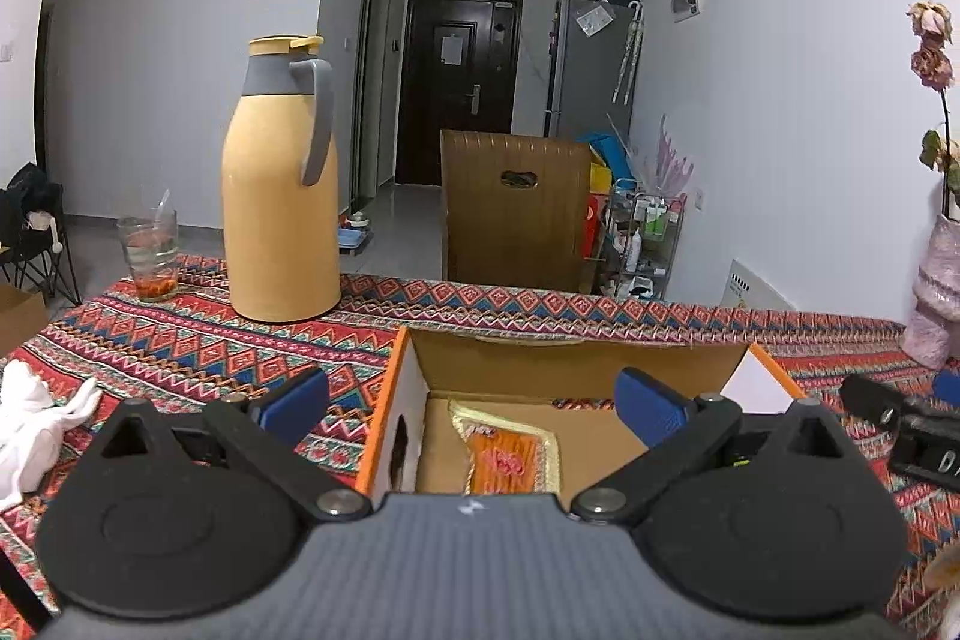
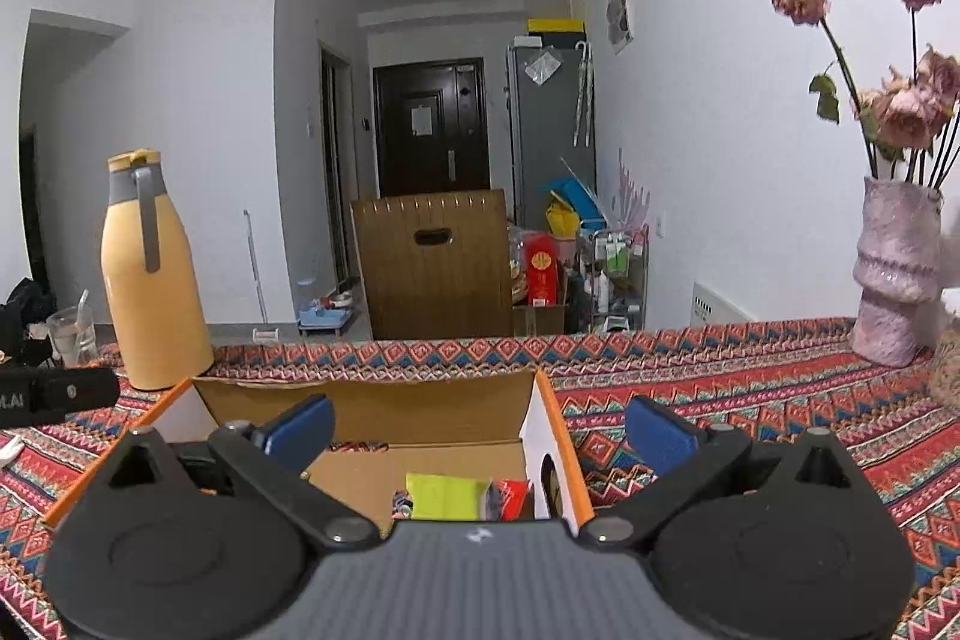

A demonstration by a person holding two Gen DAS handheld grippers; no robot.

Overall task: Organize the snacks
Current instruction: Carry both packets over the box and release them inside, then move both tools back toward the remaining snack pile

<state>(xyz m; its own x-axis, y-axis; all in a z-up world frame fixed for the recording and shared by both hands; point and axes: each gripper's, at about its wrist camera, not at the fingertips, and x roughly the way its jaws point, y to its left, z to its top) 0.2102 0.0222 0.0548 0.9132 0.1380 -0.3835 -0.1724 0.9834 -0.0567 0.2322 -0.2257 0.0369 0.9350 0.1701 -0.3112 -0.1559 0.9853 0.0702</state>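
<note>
Right now the left hand-held gripper (image 1: 471, 403) hangs over the open cardboard box (image 1: 576, 358), its blue fingers (image 1: 297, 400) spread wide with nothing between them. One finger sits at 9 o'clock outside the box's left wall, the other at 3 o'clock above the box interior. Inside, on the box floor at 6 o'clock of the left wrist view, lies an orange snack packet (image 1: 507, 454) with a pale gold border.

Likewise the right hand-held gripper (image 2: 480, 430) is wide apart and holds nothing; its left finger is over the box (image 2: 372, 406), its right finger over the patterned cloth of the counter (image 2: 750, 388). Below it, near the box's right wall, a yellow-green packet (image 2: 444, 496) lies just beside a red packet (image 2: 513, 496); whether they touch I cannot tell.

Farther off, a yellow thermos jug (image 1: 279, 196) stands upright on the counter at 10 o'clock of the box, with a drinking glass (image 1: 149, 253) to its left. A pink vase (image 2: 894, 274) of dried roses stands at 2 o'clock in the right wrist view. White cloth (image 1: 30, 418) lies at 9 o'clock on the counter in the left wrist view.
</note>
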